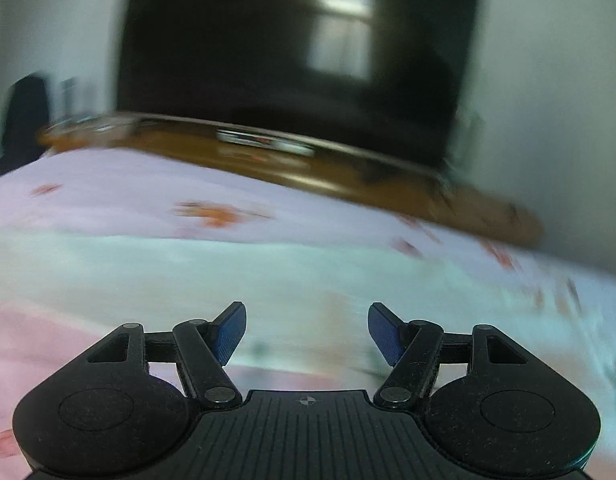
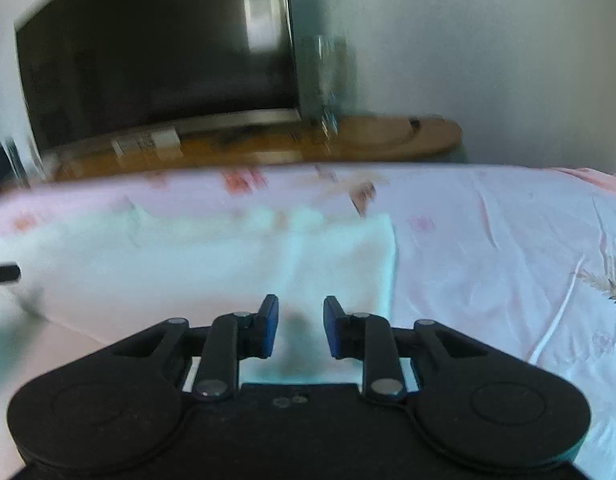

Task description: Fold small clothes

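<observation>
pale mint garment [image 2: 212, 256] lies flat on the floral pink bedsheet [image 2: 488, 240], its right edge straight, likely a finished fold line. nearer than the garment, the left gripper [image 1: 307, 332] hovers with jaws wide apart, nothing between the blue pads [image 1: 228, 334]. right gripper [image 2: 301, 326] hovers over the garment's near edge, jaws partly apart, cloth showing through the gap but not pinched. judgement: both have let go of a fold, so the cloth rests on its own. beyond the garment, past the bed's far edge, a wooden stand [image 2: 388, 136] carries a dark television [image 1: 292, 60]. both views blurred; print detail unreadable.
</observation>
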